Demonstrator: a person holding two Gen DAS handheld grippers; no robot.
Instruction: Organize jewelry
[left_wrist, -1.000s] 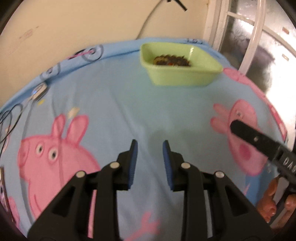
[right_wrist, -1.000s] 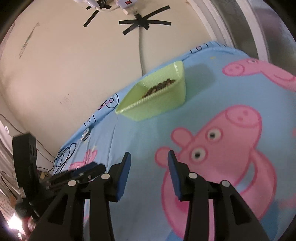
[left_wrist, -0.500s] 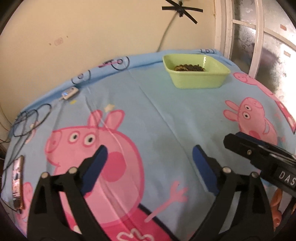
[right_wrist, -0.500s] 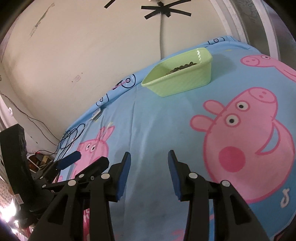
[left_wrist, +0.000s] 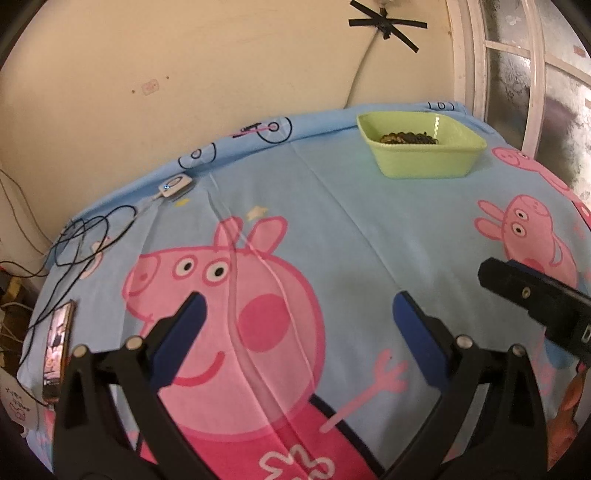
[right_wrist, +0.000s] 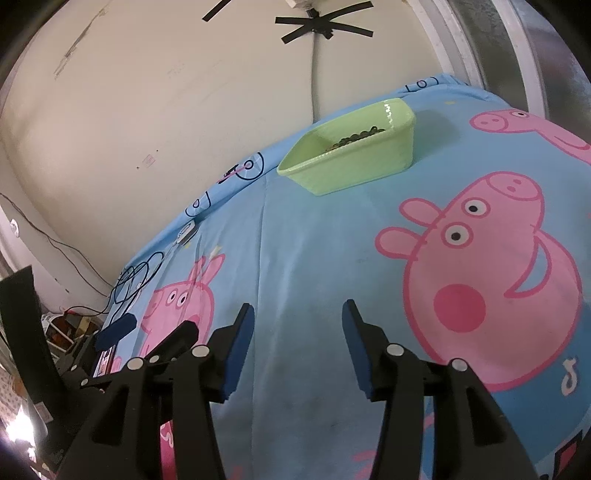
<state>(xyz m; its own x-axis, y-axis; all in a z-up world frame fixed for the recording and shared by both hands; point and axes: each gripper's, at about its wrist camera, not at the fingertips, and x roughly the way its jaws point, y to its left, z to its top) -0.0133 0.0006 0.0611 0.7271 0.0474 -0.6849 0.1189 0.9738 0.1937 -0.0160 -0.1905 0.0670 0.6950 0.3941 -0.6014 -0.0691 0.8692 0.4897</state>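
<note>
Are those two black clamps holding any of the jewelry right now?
No. The left hand-held gripper and right hand-held gripper are both open and empty; the jewelry lies in the green bowl.

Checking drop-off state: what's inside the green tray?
The green tray holds a dark beaded pile of jewelry along its far side. Its near wall hides part of the floor, so individual pieces can't be counted.

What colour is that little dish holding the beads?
Pale green dish, clearest in the left wrist view.
</note>
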